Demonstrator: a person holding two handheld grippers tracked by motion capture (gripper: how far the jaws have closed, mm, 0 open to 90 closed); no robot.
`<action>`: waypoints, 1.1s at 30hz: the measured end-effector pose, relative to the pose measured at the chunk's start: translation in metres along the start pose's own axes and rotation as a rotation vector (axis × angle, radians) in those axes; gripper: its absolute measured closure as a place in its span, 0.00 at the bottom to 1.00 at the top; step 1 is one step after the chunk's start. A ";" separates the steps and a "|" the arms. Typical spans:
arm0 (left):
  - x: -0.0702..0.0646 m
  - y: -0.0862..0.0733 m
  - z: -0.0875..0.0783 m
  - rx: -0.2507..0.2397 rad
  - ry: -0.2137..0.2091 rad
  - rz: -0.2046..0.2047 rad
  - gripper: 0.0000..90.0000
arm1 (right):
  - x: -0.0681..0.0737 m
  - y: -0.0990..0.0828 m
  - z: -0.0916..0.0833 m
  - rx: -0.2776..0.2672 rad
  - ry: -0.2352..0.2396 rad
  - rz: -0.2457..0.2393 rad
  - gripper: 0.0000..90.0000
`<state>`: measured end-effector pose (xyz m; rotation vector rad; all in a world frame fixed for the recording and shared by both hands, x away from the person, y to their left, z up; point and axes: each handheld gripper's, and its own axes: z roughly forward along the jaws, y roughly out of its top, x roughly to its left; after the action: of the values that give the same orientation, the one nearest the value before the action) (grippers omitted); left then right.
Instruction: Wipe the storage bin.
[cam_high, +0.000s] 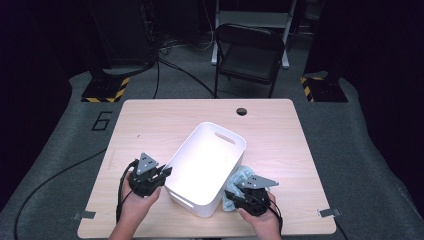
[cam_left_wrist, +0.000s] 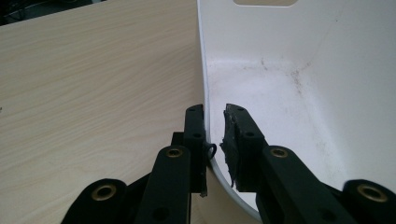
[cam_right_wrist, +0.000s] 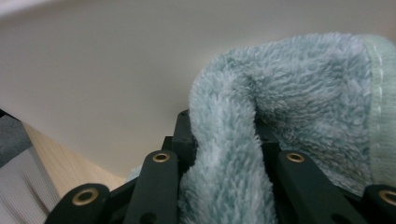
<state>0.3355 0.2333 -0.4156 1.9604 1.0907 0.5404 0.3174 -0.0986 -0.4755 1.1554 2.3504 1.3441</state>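
Your left gripper (cam_high: 161, 173) sits at the near-left wall of the white bin (cam_high: 186, 147), and in the left gripper view its jaws straddle that wall (cam_left_wrist: 203, 79), one outside over the wooden table (cam_high: 150, 120) and one inside, drawn in narrow so that they pinch the thin plastic rim. Judged from this hold, you are bracing the bin so that it does not slide or tip while the other hand works against it. Your right gripper (cam_high: 240, 192) is clamped on the pale blue-green cloth (cam_high: 239, 176), which lies bunched on the table just beside the bin's near-right corner, touching its outer wall. In the right gripper view a thick fold of the cloth (cam_right_wrist: 261, 116) rises between the jaws and spills over them, with the bin's white wall close behind; the pinch is taken on a raised ridge of fabric, presumably because a flat lie gives the jaws nothing to close on. The cloth is a plush, long-piled piece, soft and shaggy, with a smoother stitched hem along one edge (cam_right_wrist: 376, 84); expect it to sag and trail when lifted, and to drag on the rim if carried low. The bin is empty, its floor (cam_left_wrist: 261, 93) marked with faint grey scuffing towards the far corner, and a slotted handle opening (cam_high: 224, 138) shows in its far wall. The cloth is not yet inside the bin.
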 end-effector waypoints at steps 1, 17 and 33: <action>0.000 0.000 0.000 0.000 0.000 0.000 0.88 | -0.002 -0.002 0.003 0.008 0.000 0.002 0.78; 0.000 0.000 0.000 -0.003 0.007 -0.012 0.87 | -0.006 -0.012 0.017 0.079 -0.008 0.015 0.78; -0.001 -0.001 0.000 -0.009 0.014 -0.022 0.87 | 0.023 0.024 -0.026 -0.084 -0.009 -0.088 0.78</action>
<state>0.3346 0.2325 -0.4163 1.9373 1.1149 0.5474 0.3013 -0.0927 -0.4372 1.0195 2.2865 1.3907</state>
